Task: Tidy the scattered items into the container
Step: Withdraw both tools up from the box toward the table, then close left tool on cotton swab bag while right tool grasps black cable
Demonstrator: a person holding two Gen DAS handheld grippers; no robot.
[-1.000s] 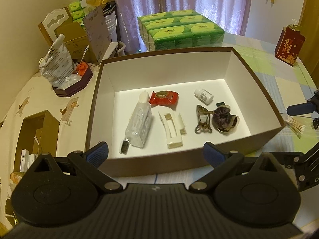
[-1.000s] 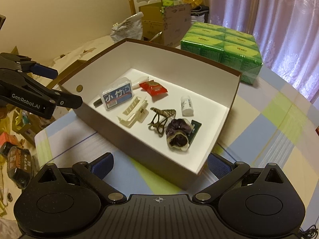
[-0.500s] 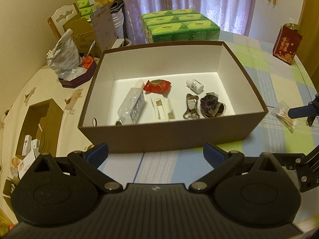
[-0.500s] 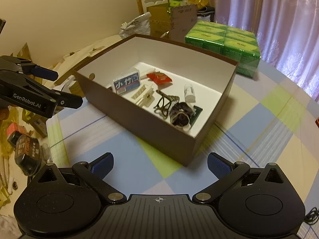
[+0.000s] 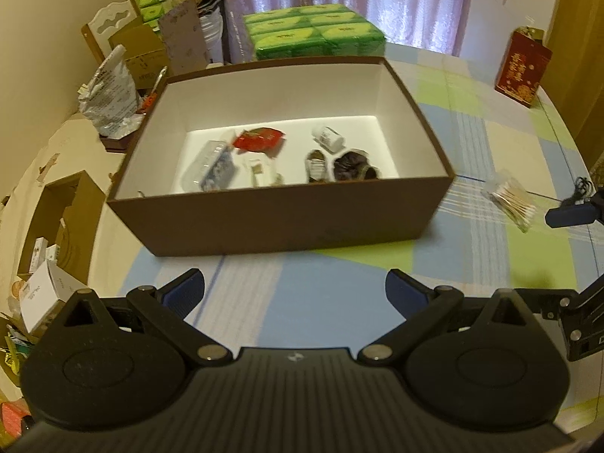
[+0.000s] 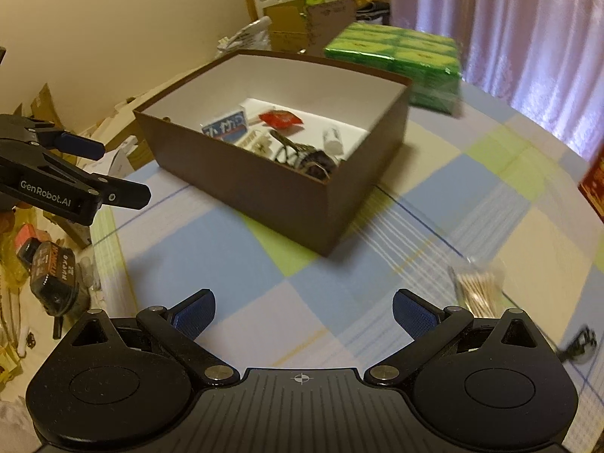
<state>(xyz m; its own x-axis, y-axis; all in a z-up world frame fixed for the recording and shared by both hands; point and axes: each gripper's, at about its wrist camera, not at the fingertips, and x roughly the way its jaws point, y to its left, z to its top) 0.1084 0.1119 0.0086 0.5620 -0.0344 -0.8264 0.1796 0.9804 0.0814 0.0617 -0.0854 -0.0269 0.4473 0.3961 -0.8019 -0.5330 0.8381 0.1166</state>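
Swab packet outstanding — both sets of fingers spread, empty.

Brown box sits mid-frame; cotton-swab packet lies on the bench at lower right, just beside the right gripper. Advise: centre fingers over the packet, pinch squarely — left gripper idle.

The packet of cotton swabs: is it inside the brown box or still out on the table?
Out. The packet of cotton swabs lies on the checked tablecloth, apart from the brown box, beyond its right wall.
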